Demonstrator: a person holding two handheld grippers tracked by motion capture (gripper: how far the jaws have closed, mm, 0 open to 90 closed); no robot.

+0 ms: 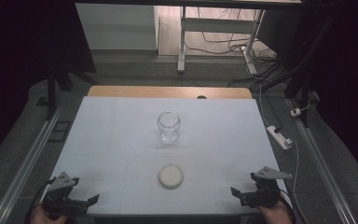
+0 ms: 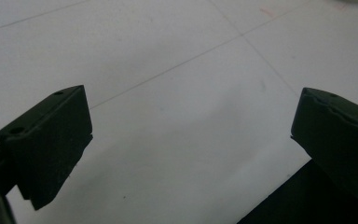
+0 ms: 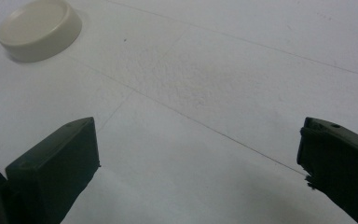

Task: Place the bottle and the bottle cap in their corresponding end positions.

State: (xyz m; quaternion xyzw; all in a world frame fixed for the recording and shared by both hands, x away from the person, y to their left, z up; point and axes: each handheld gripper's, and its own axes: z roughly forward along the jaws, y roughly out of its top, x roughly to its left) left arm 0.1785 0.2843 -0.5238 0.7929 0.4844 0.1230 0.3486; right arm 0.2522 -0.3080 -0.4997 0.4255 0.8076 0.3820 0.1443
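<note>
A clear glass jar [image 1: 168, 127] stands upright and lidless near the middle of the white table [image 1: 112, 140]. Its cream round lid [image 1: 171, 176] lies flat on the table in front of it, also seen as the lid [image 3: 39, 29] at the upper left of the right gripper view. My left gripper [image 1: 85, 201] rests at the table's front left corner, open, with bare tabletop between its jaws [image 2: 191, 135]. My right gripper [image 1: 239, 193] sits at the front right corner, open as well, nothing between its jaws [image 3: 198, 154]. Both are well apart from jar and lid.
A wooden strip [image 1: 168, 91] edges the table's far side. A white power strip [image 1: 279, 136] and cables lie on the floor to the right. Metal rails [image 1: 25, 163] run along both sides. A white desk frame [image 1: 182, 42] stands beyond.
</note>
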